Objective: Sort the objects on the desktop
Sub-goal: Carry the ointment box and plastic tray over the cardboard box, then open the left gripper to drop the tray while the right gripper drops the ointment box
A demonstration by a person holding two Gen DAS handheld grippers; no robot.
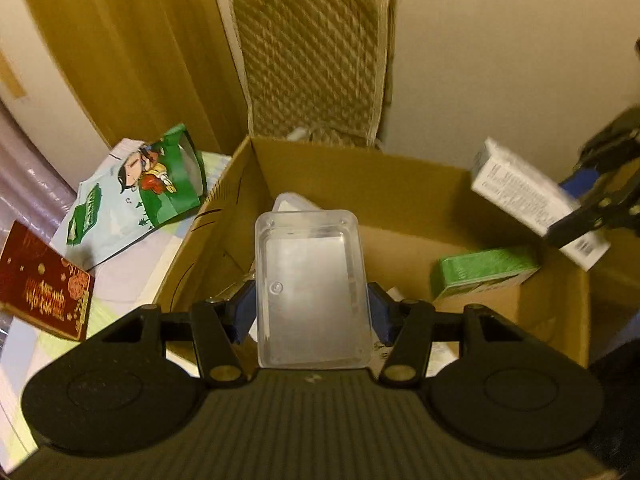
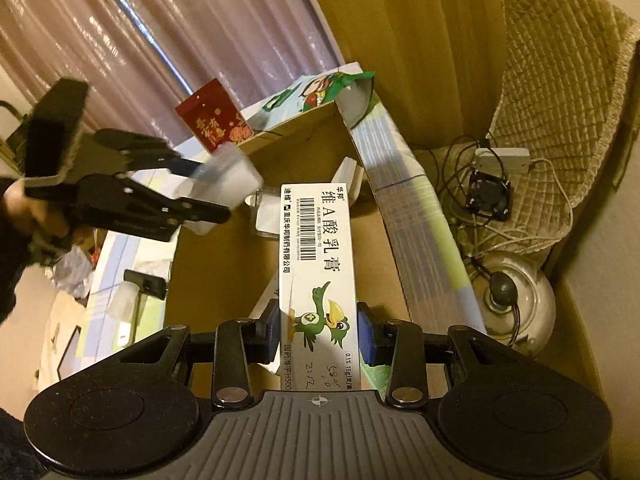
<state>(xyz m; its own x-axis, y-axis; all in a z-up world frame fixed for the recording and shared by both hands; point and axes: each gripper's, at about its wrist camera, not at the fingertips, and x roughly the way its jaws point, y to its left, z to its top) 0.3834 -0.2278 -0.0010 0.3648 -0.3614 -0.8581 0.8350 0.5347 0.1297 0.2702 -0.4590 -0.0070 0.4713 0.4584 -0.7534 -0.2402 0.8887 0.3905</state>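
Left wrist view: left gripper (image 1: 312, 312) pinching clear plastic box (image 1: 310, 288) betw. blue pads, box held above open cardboard carton (image 1: 400, 176). Green box (image 1: 484, 272) lies inside carton, right side; more clear plastic beneath, far end. Left of carton on tabletop: cartoon-print pouch (image 1: 132, 196), red packet (image 1: 44, 284) nearer. Right wrist view: right gripper (image 2: 318, 328) clamped on white ointment box (image 2: 318, 280) w/ green bird print + barcode, long axis pointing away, also over the carton interior. Left gripper w/ its clear box visible at left, hand (image 2: 36, 216) behind it. Right of carton, on floor: cables, small black fan (image 2: 490, 196), glass lid (image 2: 516, 300), quilted cushion (image 2: 560, 100) beyond.
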